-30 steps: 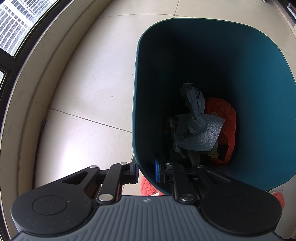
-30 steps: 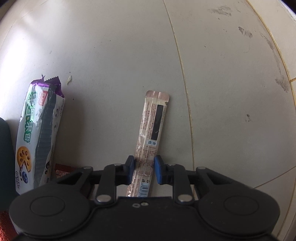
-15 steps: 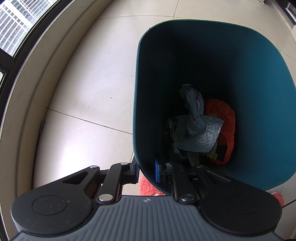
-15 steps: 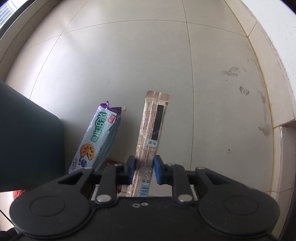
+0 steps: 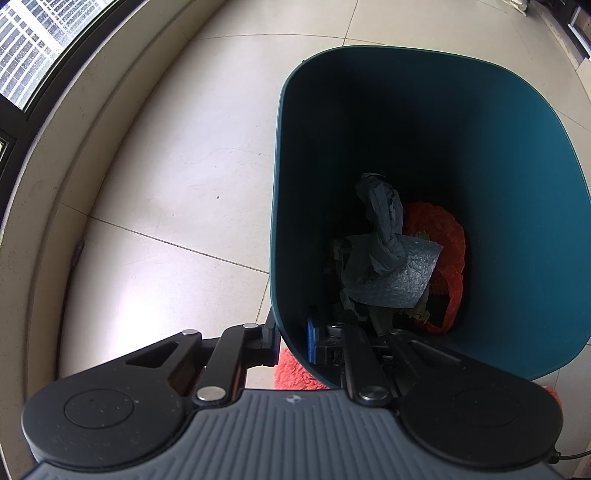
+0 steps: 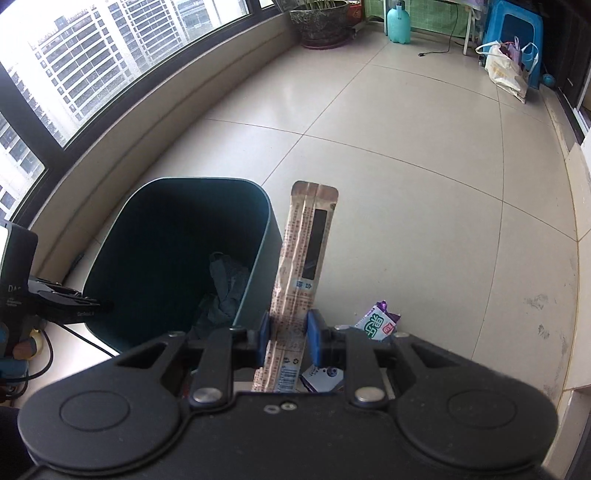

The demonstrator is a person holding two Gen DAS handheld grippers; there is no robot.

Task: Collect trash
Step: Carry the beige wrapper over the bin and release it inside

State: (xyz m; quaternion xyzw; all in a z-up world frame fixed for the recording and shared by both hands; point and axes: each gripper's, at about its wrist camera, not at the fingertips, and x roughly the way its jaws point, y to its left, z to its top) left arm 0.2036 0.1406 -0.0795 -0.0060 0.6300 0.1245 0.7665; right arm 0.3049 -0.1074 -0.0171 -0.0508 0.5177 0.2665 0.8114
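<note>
My left gripper (image 5: 293, 338) is shut on the near rim of the dark teal trash bin (image 5: 517, 184), one finger outside and one inside. The bin holds crumpled grey paper (image 5: 384, 236) and an orange plastic bag (image 5: 443, 236). My right gripper (image 6: 288, 332) is shut on a long tan snack wrapper (image 6: 306, 243) and holds it upright in the air, just right of the bin (image 6: 258, 240). A purple and white biscuit wrapper (image 6: 376, 321) lies on the floor under the right gripper, partly hidden. The left gripper also shows in the right wrist view (image 6: 66, 304).
The tiled floor (image 6: 406, 147) runs along a curved window ledge (image 6: 147, 122). A plant pot (image 6: 321, 22), a teal bottle (image 6: 399, 22), a blue stool (image 6: 513, 33) and bags (image 6: 506, 70) stand at the far end. Something red and fuzzy (image 5: 295, 373) lies under the bin.
My right gripper has lifted the tan wrapper off the floor and swung up toward the bin, which has come into its view. The left gripper still holds the bin rim.
</note>
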